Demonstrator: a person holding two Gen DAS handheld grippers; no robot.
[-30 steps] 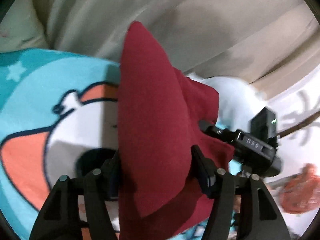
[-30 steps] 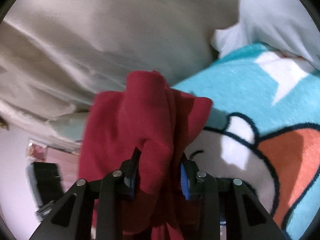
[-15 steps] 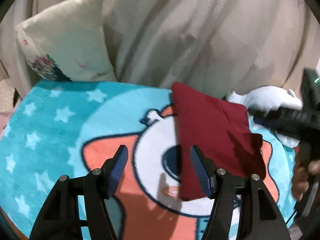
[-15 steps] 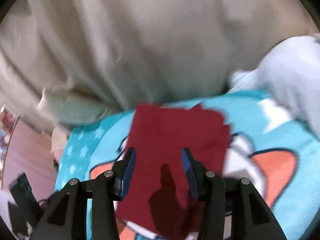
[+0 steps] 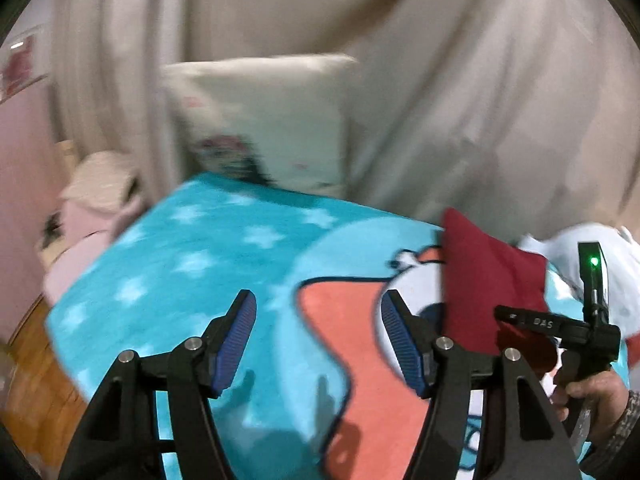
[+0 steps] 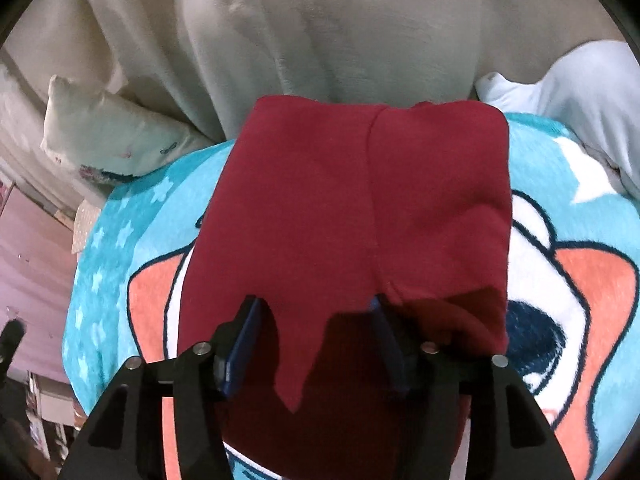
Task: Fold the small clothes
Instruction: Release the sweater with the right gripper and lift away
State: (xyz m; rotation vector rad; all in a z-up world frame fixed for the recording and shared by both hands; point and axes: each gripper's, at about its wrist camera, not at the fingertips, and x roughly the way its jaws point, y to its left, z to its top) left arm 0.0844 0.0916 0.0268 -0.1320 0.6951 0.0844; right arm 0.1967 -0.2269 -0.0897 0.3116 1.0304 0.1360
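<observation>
A dark red garment lies folded flat on a turquoise cartoon blanket. In the right wrist view it fills the middle, and my right gripper is open just above its near edge, holding nothing. In the left wrist view the garment lies at the right. My left gripper is open and empty over the blanket, left of the garment. The right gripper's body and the hand holding it show at the right edge.
A pale cushion leans against beige curtains at the back. A white pillow lies at the blanket's far right. A pink bundle and wooden floor are past the blanket's left edge.
Both grippers let go of the red garment, which now lies flat on the blanket. Both have drawn back, and the left one has swung to the left.
</observation>
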